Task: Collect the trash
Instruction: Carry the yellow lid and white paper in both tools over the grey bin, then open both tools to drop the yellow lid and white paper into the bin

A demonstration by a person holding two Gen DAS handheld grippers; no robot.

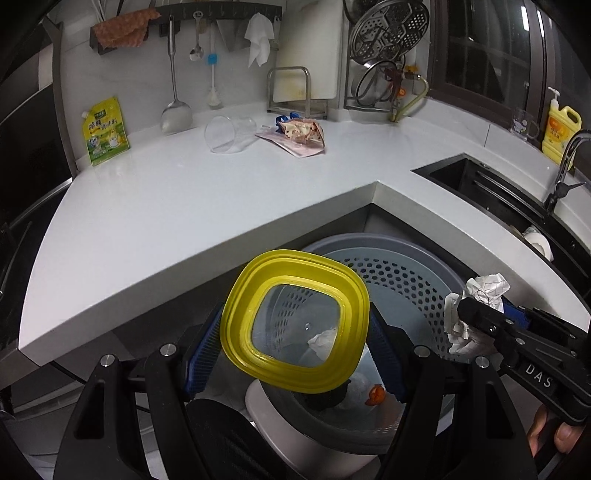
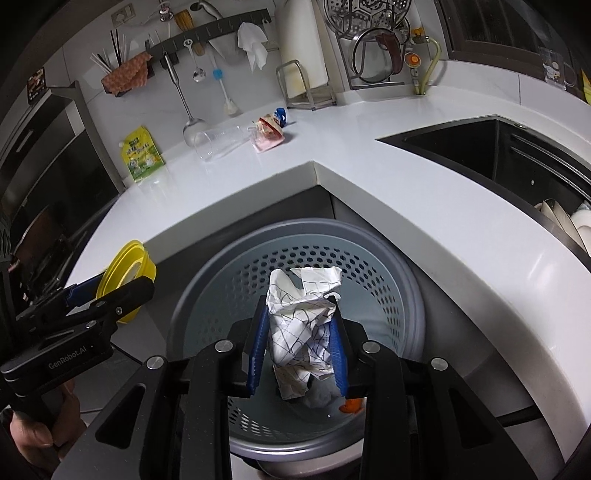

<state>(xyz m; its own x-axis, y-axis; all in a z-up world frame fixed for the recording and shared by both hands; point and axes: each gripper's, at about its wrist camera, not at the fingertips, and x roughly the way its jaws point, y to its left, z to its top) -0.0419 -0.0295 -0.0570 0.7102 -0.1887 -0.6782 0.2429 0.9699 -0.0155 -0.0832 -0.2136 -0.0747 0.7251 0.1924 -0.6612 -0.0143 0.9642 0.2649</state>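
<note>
My left gripper (image 1: 295, 325) is shut on a yellow-rimmed clear plastic lid (image 1: 236, 325) and holds it over the grey perforated trash bin (image 1: 406, 273) below the counter corner. The lid also shows in the right wrist view (image 2: 125, 273). My right gripper (image 2: 301, 328) is shut on a crumpled white paper with dark lines (image 2: 303, 317), held above the bin (image 2: 221, 295); the paper also shows in the left wrist view (image 1: 476, 306). Inside the bin lie white scraps (image 1: 325, 341) and an orange piece (image 1: 376, 394). A crumpled snack wrapper (image 1: 301, 136) and a tipped clear cup (image 1: 229, 134) lie on the white counter (image 1: 184, 206).
A yellow-green pouch (image 1: 105, 131) leans at the counter's left. Utensils hang on a wall rail (image 1: 177, 22). A cutting board rack (image 1: 295, 92) and steamer rack (image 1: 384, 40) stand at the back. A black sink (image 1: 491, 188) with faucet and a yellow soap bottle (image 1: 559, 129) are right.
</note>
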